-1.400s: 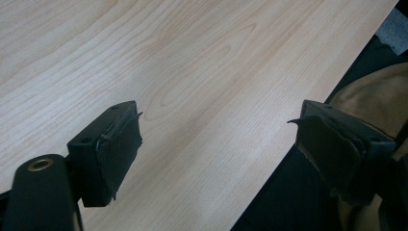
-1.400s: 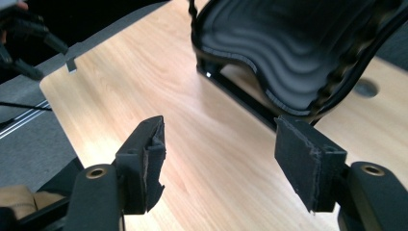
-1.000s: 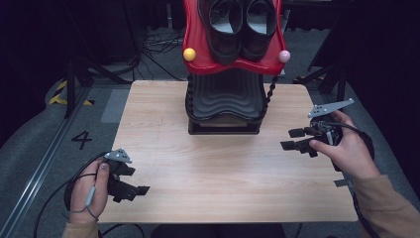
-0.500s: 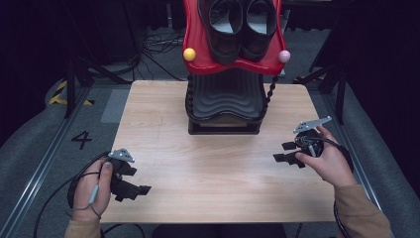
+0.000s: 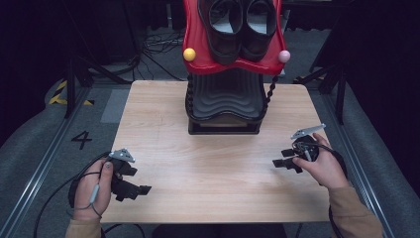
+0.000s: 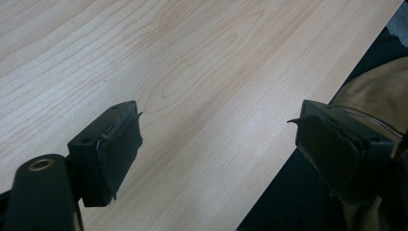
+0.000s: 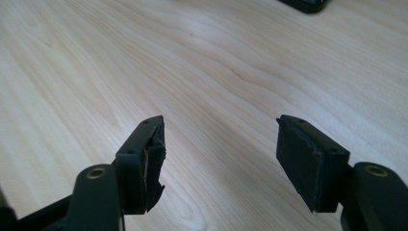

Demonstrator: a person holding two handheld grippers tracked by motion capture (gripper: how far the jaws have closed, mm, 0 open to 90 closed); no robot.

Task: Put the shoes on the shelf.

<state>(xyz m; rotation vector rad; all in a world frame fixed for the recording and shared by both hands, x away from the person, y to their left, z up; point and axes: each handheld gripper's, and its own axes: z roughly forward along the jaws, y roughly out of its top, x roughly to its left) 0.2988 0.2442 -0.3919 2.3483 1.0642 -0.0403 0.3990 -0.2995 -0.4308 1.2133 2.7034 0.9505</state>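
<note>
A person seated at a light wooden desk (image 5: 218, 163) holds a two-jaw gripper in each hand, both low over the near half of the top. The left gripper (image 5: 141, 191) sits at the near left corner, its jaws pointing toward the middle of the desk; the left gripper view shows those jaws (image 6: 216, 154) spread wide with only bare wood grain between them, one jaw hanging past the desk's edge over a tan sleeve (image 6: 380, 96). The right gripper (image 5: 282, 163) hovers near the right edge, jaws turned inward — in the right gripper view (image 7: 221, 159) they also stand released, well apart, holding nothing above the wood.

At the far middle of the desk stands a black ribbed stand (image 5: 225, 101), well apart from both grippers. On top of it rests a red tray (image 5: 195, 29) carrying a pair of black leather shoes (image 5: 240, 25) set side by side, toes toward the person. A yellow ball (image 5: 189, 54) sits at the tray's left corner and a pink ball (image 5: 284, 56) at its right. A black beaded cord (image 5: 270, 91) hangs down the stand's right side.

Cables (image 5: 49, 198) trail from the left gripper off the desk's near edge — grey carpeted floor (image 5: 34, 134) lies beyond, marked with the numeral 4 (image 5: 81, 140).
</note>
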